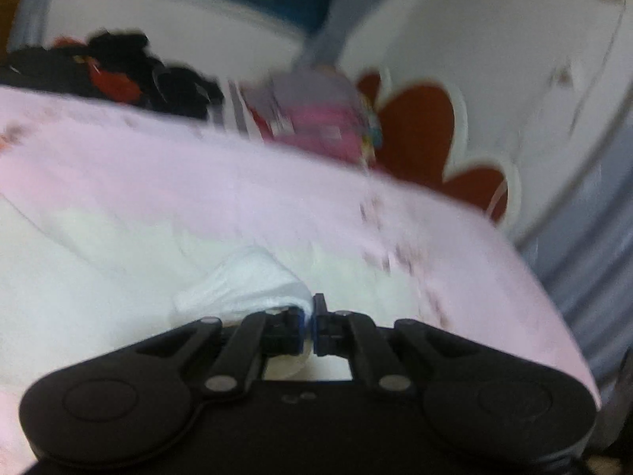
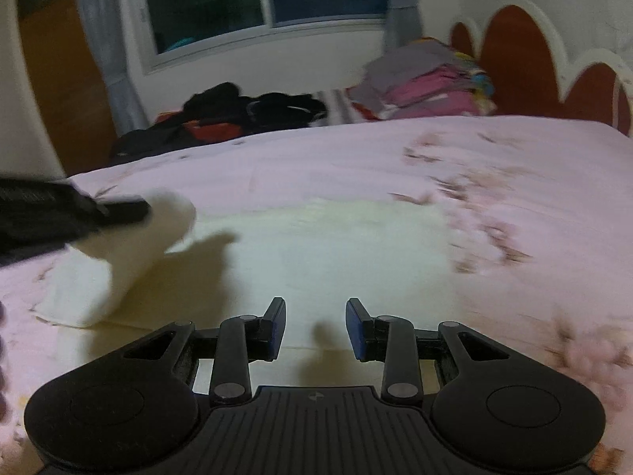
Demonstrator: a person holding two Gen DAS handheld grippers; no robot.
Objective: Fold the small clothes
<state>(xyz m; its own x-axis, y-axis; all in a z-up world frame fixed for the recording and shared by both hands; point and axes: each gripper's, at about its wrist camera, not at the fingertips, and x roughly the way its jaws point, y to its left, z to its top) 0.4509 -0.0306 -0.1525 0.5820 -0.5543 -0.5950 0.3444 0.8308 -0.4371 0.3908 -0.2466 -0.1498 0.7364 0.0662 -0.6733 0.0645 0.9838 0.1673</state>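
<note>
Left claw (image 1: 312,316) pinching white cloth (image 2: 316,245) corner, lifted off pink bedsheet (image 2: 316,158). Right claw (image 2: 315,326) spread, empty, cloth flat just ahead.

The small white garment (image 2: 277,253) lies mostly flat on the pink bed sheet (image 2: 316,166). It is pale cream-white and of thin cloth. Its left corner (image 2: 166,217) is lifted off the bed and folds over toward the middle, with a shadow under it.
</note>
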